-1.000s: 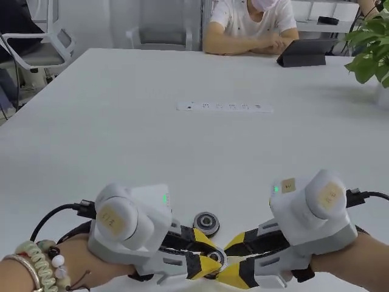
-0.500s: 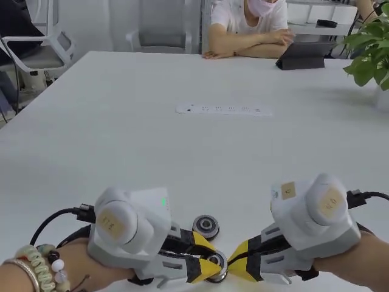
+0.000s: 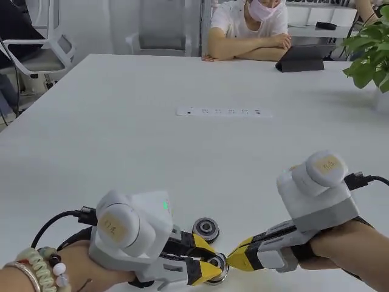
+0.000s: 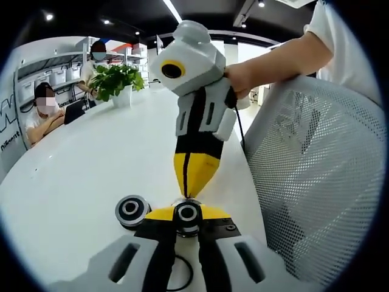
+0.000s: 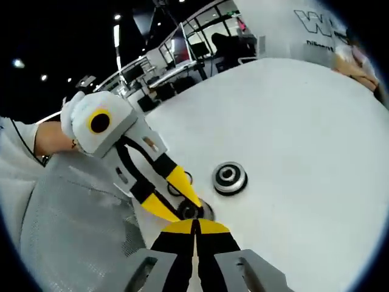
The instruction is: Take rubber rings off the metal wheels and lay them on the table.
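Around the work: a white table [image 3: 121, 134], w/ a power strip [image 3: 223, 111] well ahead of both grippers. Far beyond that sit a person [image 3: 246, 30], a dark tablet [image 3: 305, 56] and a leafy plant [image 3: 371, 45]. A mesh chair back [image 4: 304, 176] stands close behind the right gripper in the left gripper view.

Nothing blocks the grippers except each other. They meet tip to tip, so each one hides part of the wheel from the other side.

A 2nd wheel [image 3: 206, 229] lies flat on the table just ahead of the left gripper [image 3: 209, 269], not touching it. A thin black loop [image 4: 179, 277] lies under the left jaws; we can't tell what it is.

The left gripper's jaws are part open and clamped on the metal wheel [image 4: 187, 216], one yellow tip on each side.

The right gripper [image 3: 236, 261] has its jaws pressed together, w/ their point on that wheel's rim opposite the left gripper. We can't tell if any rubber is nipped between them.
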Demonstrator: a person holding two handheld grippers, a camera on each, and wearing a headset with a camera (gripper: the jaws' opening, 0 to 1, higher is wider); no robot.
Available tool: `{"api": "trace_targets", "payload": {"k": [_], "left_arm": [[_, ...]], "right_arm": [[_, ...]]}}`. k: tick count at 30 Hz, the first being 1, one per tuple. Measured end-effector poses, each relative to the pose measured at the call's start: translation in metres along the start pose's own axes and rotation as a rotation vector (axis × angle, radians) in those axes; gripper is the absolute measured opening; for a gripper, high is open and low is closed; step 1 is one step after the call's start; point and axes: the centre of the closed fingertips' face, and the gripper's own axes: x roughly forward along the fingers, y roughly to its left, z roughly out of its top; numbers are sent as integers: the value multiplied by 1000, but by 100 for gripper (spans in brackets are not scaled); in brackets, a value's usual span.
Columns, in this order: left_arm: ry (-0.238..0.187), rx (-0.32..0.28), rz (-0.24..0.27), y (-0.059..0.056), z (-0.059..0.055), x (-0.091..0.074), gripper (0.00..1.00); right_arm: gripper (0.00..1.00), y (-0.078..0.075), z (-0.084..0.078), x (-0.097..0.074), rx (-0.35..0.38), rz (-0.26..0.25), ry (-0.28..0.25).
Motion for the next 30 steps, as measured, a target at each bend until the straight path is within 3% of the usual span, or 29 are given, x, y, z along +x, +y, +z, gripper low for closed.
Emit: {"api": "trace_targets", "payload": {"k": [1,2,4,6,8,13,16,18,20,25,28,30], "left_arm": [[0,2,4,0,1,1,8],[2,5,8,1,1,2,8],[4,2,10,1,2,2,8],[2,2,13,1,2,2,8],[0,-1,15,1,2,1,8],[-1,-1,14,0,2,1,8],[-1,-1,14,0,2,1,8],[-1,-1,13,0,2,0,8],[-2,-1,13,0,2,0,8],[-3,-2,12,0,2,0,8],[-4,-3,13,0,2,0,8],[-5,-4,13,0,2,0,8]], "right_arm": [[0,24,21,-2,114,112,-101],[0,32,41,-1,120,121,-152],[0,29,51,5,-29,38,-150],[0,30,42,7,-35,37,-124],[0,13,22,3,-114,-36,-45],[0,-18,1,-7,-142,-140,31],[0,-27,-8,-10,-168,-168,69],[0,-32,-21,-11,-214,-181,131],[5,-32,-29,-8,-222,-181,161],[15,-26,-31,0,-267,-156,156],[23,-23,-29,8,-327,-149,138],[24,-23,-28,10,-373,-156,139]]}}
